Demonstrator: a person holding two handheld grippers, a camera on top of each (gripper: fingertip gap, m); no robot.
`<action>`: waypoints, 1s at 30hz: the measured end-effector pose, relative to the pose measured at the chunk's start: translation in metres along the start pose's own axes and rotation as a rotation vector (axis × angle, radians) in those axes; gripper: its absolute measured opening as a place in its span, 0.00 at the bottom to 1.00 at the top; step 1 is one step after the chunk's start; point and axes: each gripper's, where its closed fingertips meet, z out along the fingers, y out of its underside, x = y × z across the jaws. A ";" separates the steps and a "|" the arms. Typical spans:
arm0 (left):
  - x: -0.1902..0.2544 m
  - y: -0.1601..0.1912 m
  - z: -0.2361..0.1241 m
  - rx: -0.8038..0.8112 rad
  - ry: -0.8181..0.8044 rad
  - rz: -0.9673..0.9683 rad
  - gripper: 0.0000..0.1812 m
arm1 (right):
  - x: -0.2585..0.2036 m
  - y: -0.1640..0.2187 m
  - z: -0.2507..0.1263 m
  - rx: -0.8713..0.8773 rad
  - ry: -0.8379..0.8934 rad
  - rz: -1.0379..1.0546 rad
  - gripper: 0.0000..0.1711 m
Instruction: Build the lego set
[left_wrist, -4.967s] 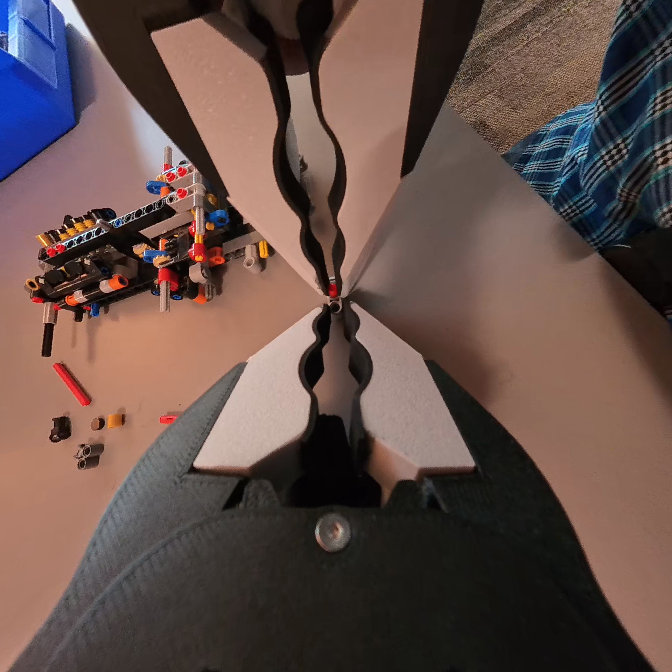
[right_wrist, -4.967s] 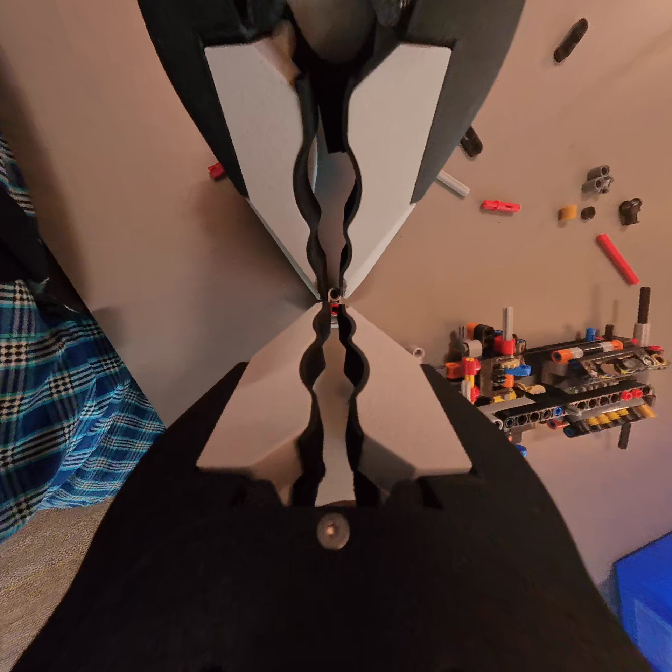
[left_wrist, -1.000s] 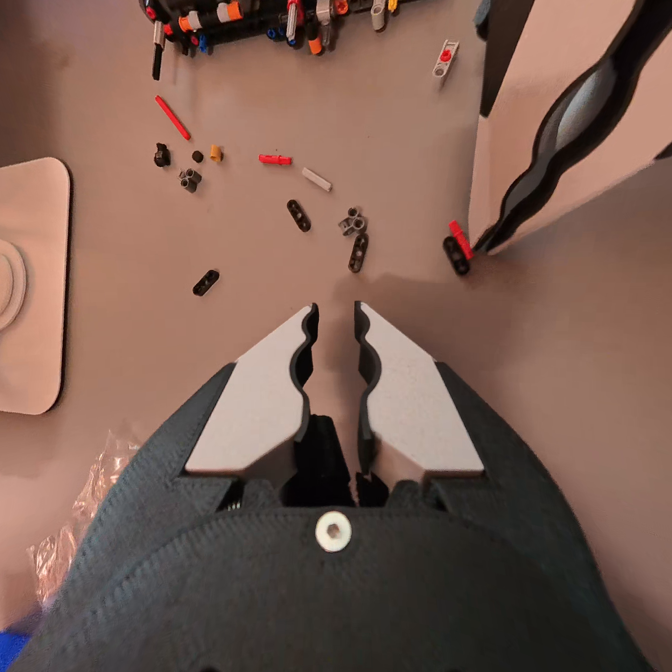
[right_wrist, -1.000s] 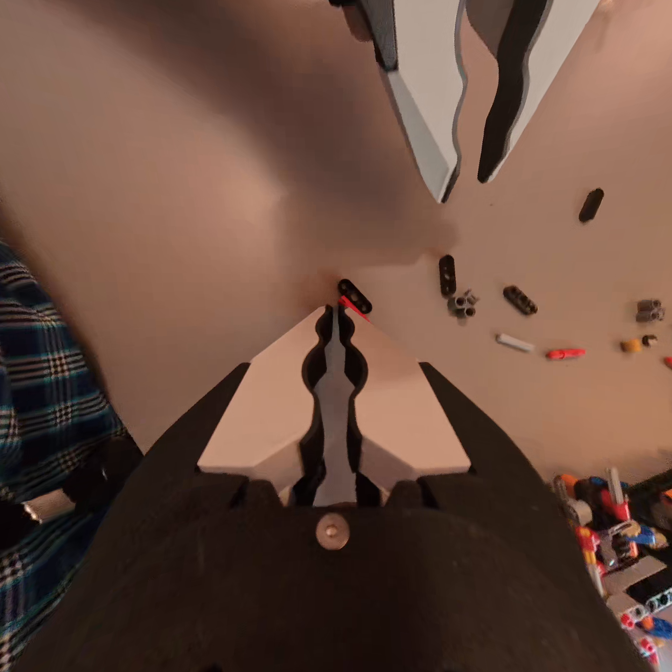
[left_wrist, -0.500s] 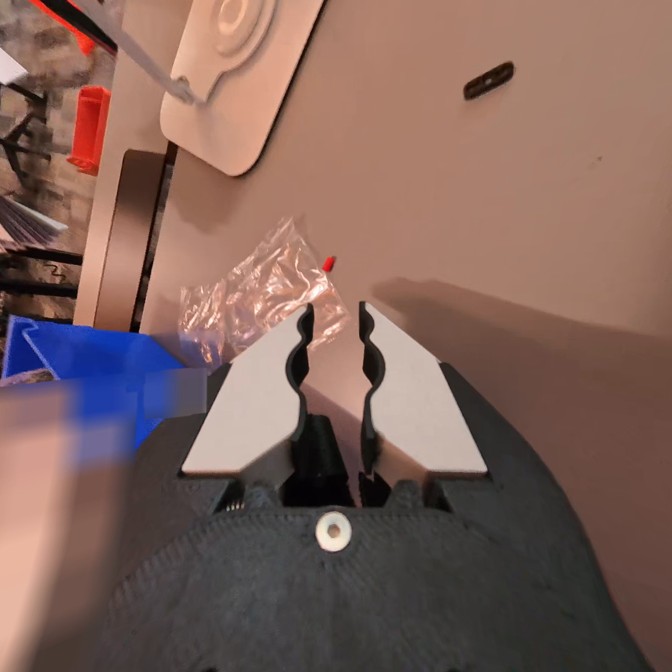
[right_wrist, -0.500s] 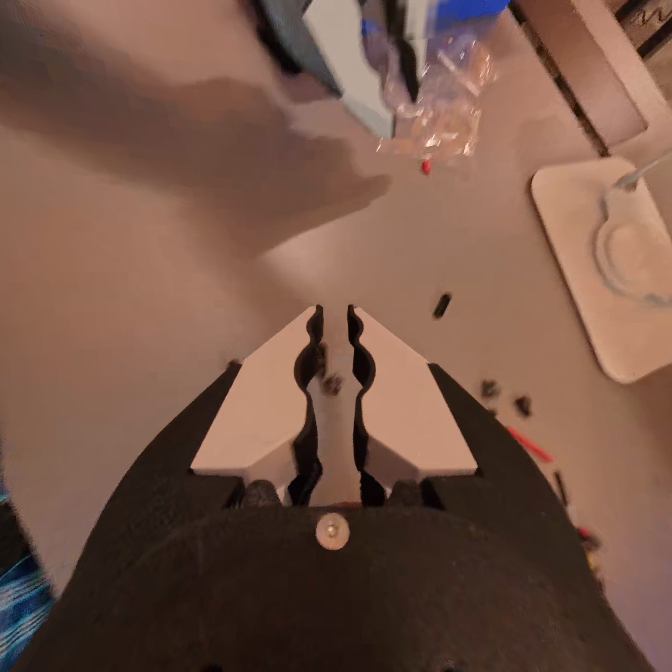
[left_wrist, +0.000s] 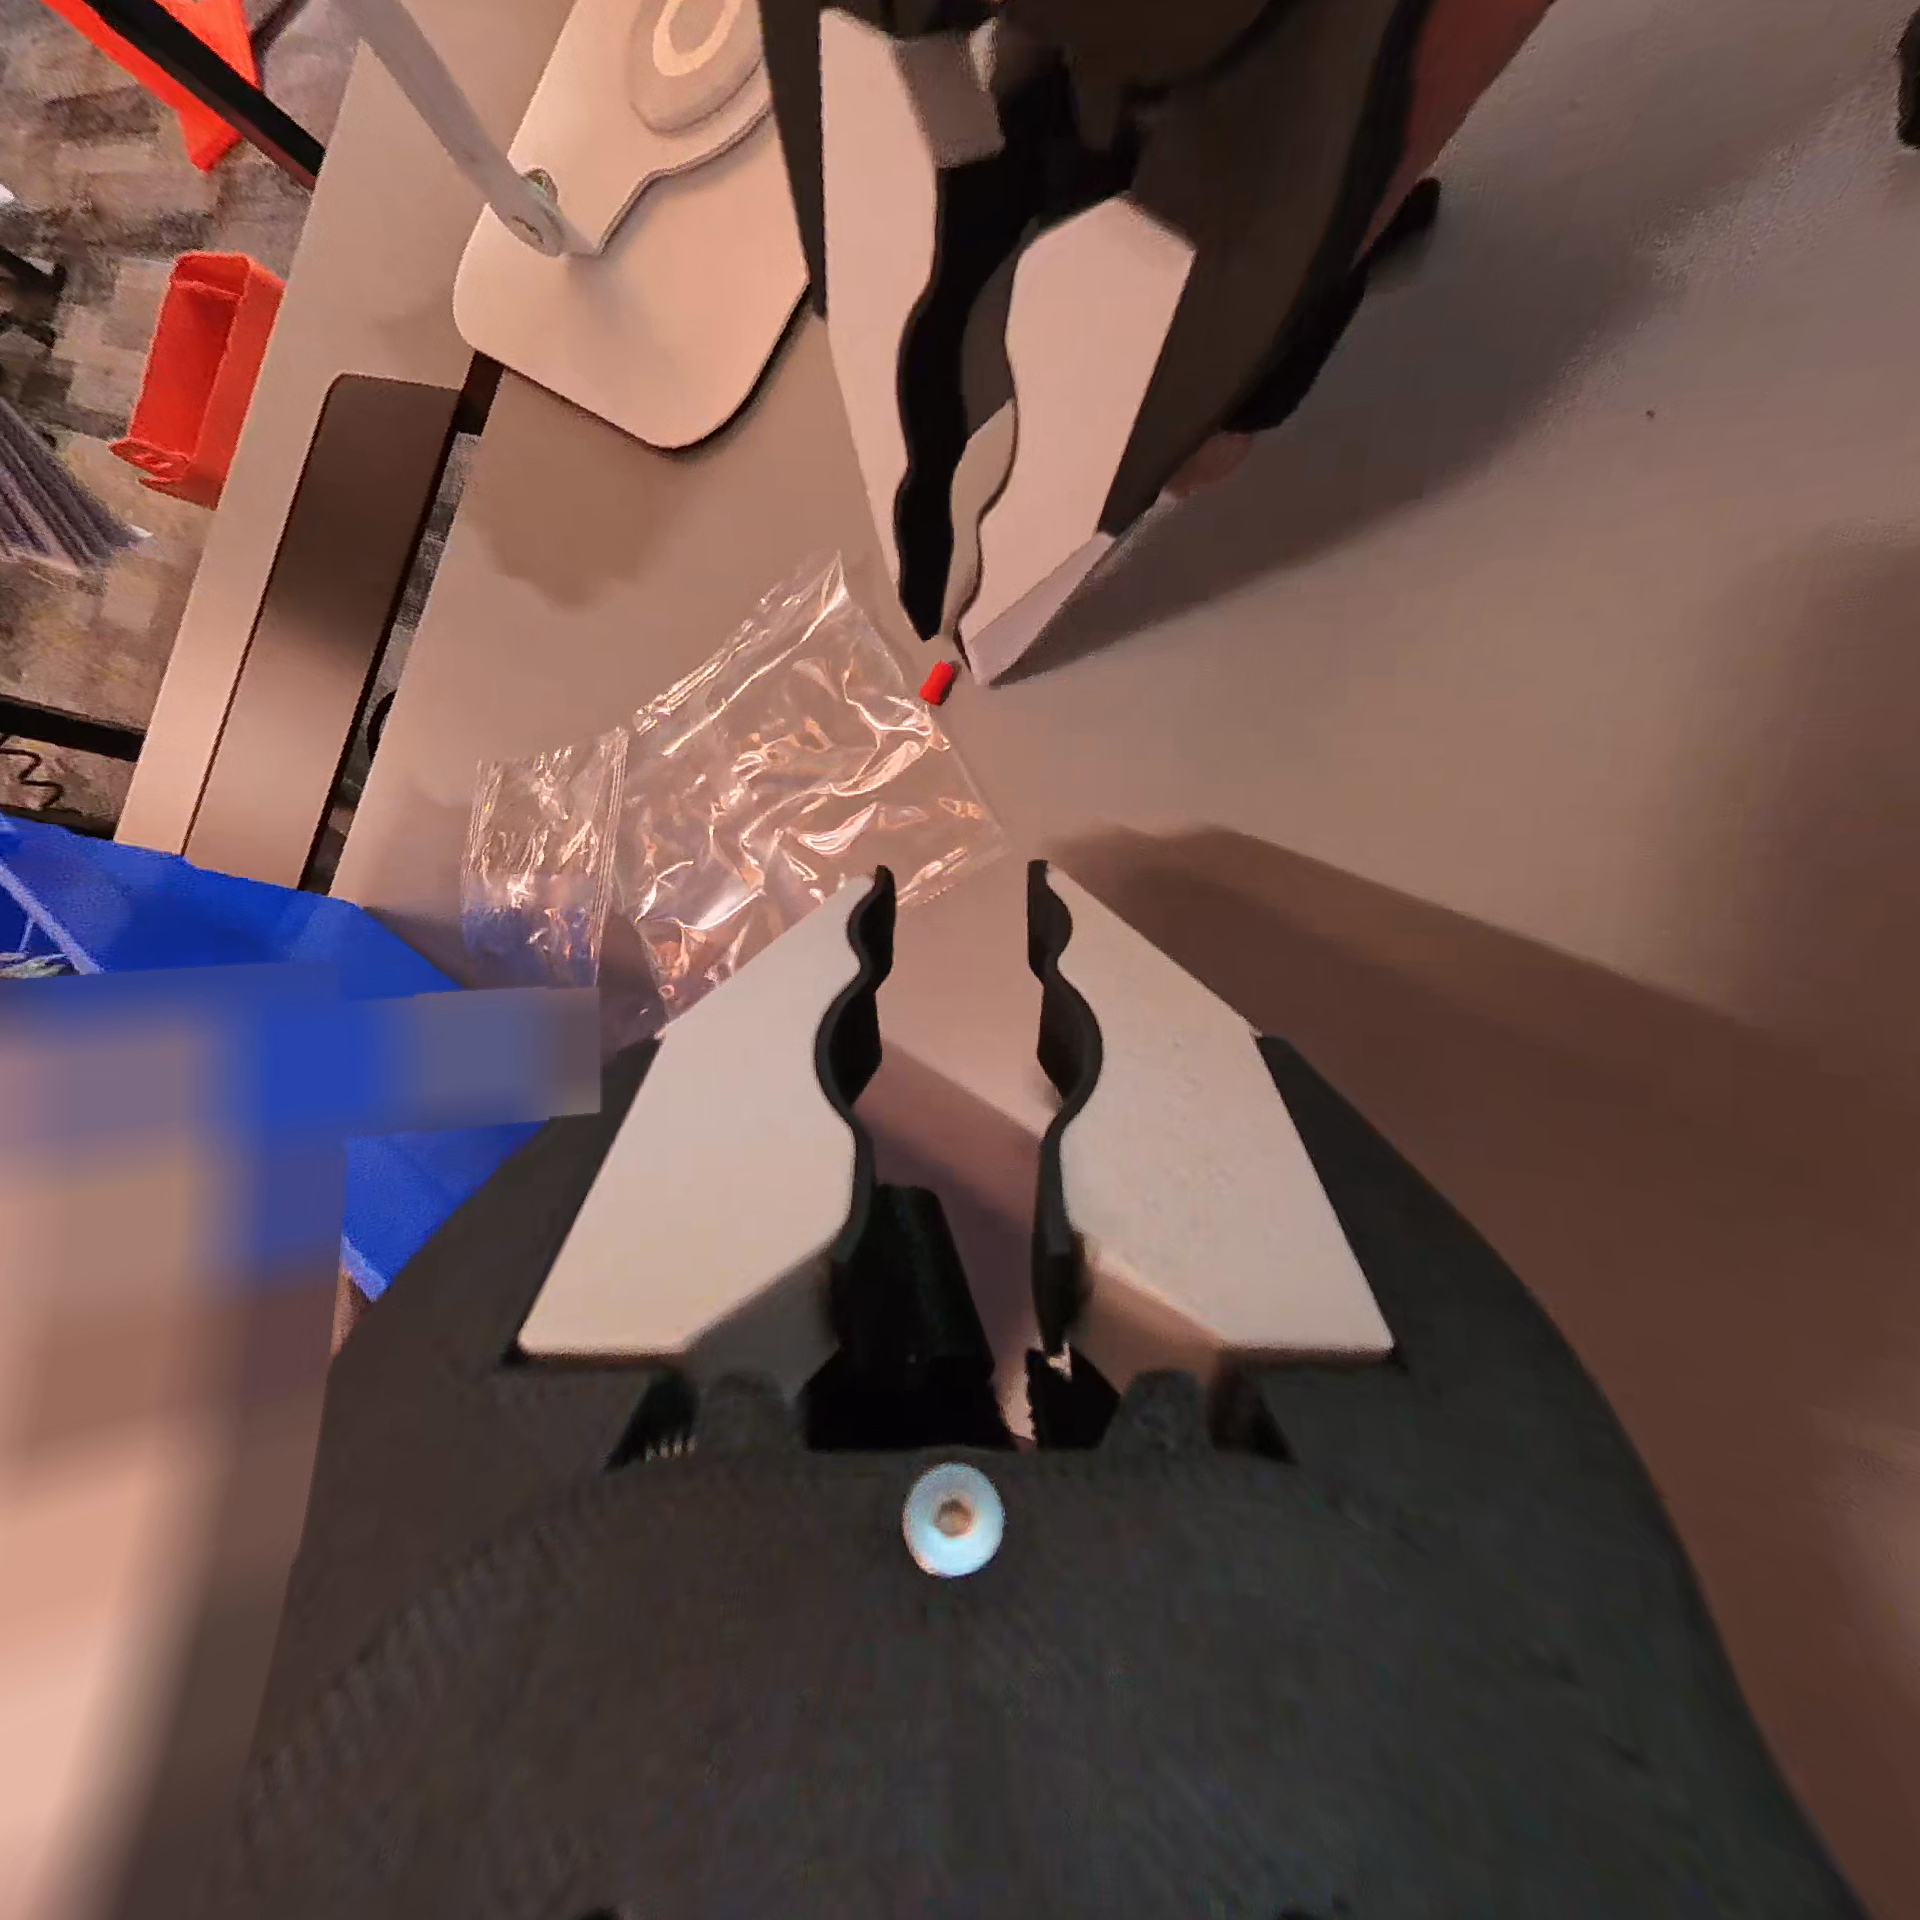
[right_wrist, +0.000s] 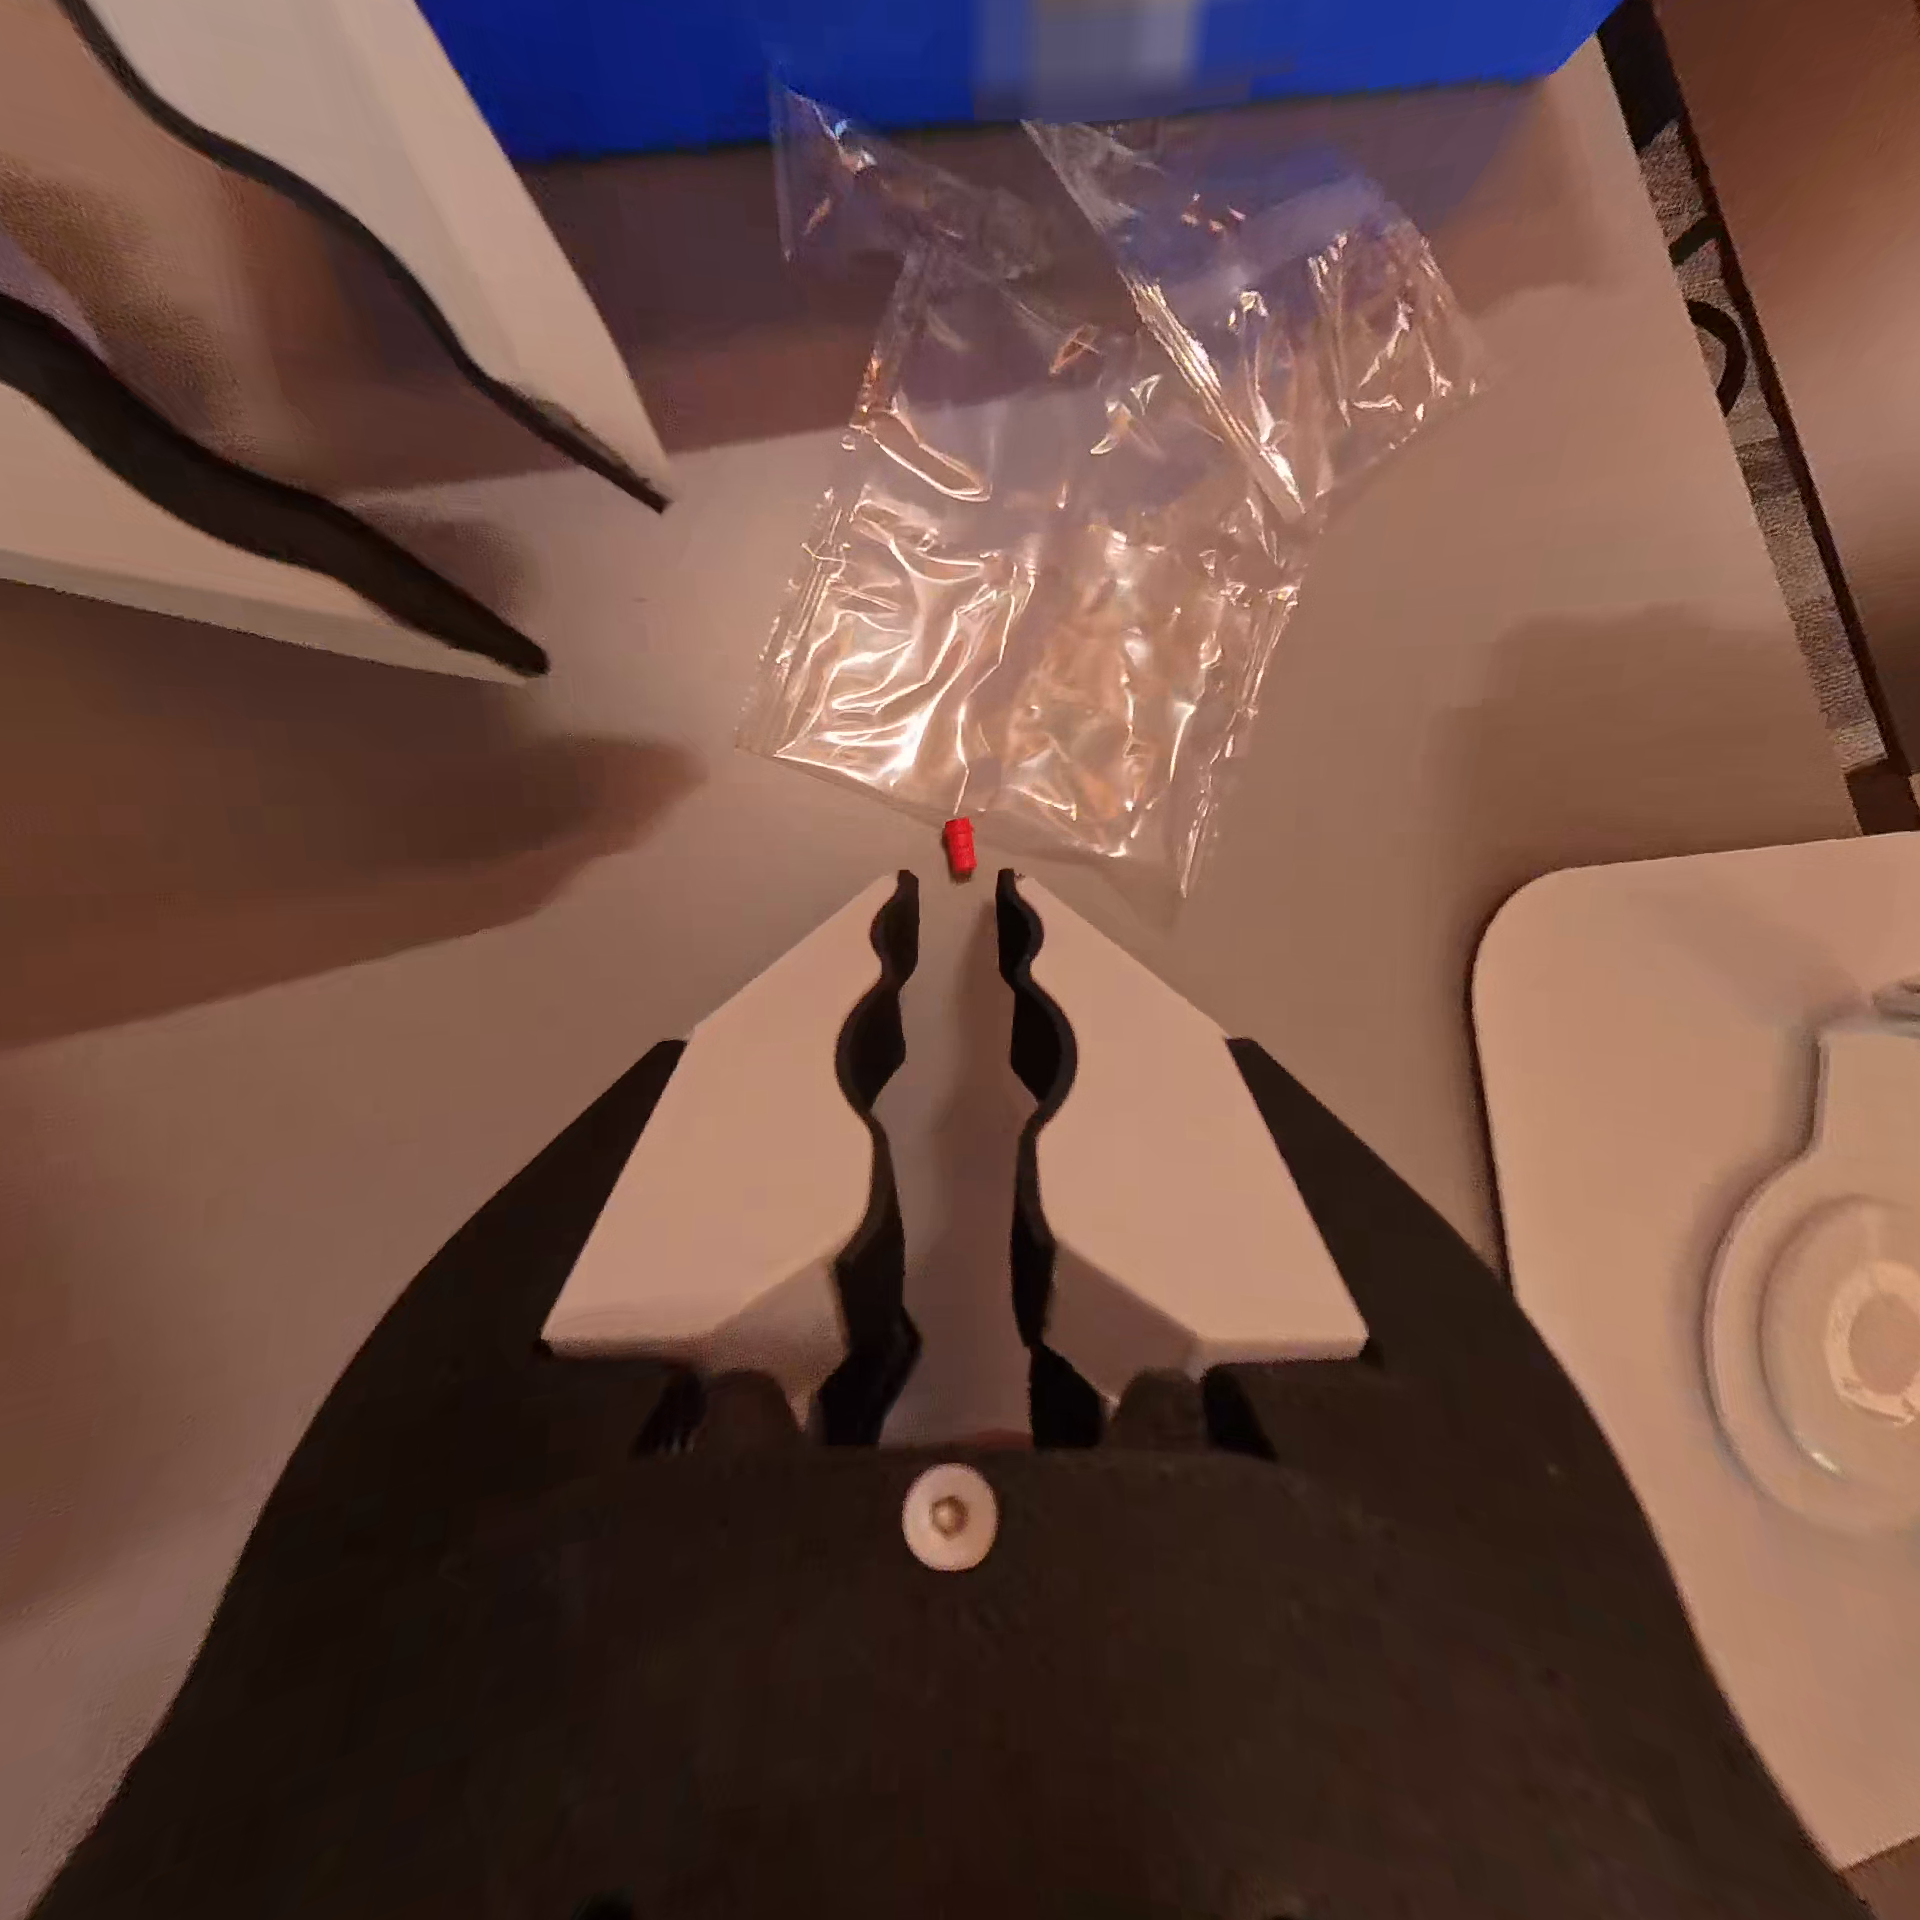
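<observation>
Closing in on a small red lego piece (right_wrist: 959, 844), the right tongs (right_wrist: 958, 881) are hovering with jaws apart beside a clear plastic bag (right_wrist: 1049, 623).

In the left wrist view, the left tongs (left_wrist: 956, 894) are standing apart and empty over the tan worktop (left_wrist: 1558, 675), the crumpled bag just ahead and a blue bin (left_wrist: 208, 956) to one side; the right tongs are pointing down at the red piece lying at the bag's edge. In the right wrist view, the piece is lying just beyond the parted tips, a white pad (right_wrist: 1621, 1039) resting nearby.
</observation>
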 end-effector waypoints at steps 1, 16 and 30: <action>0.000 0.001 0.001 -0.001 0.003 -0.001 0.14 | 0.002 0.000 0.003 0.000 0.007 -0.005 0.07; 0.015 -0.040 -0.012 0.203 0.010 -0.027 0.13 | -0.034 -0.012 -0.065 0.214 -0.058 0.122 0.01; 0.128 -0.152 -0.059 0.588 0.662 -0.381 0.06 | -0.105 0.040 -0.197 0.349 0.455 -0.187 0.01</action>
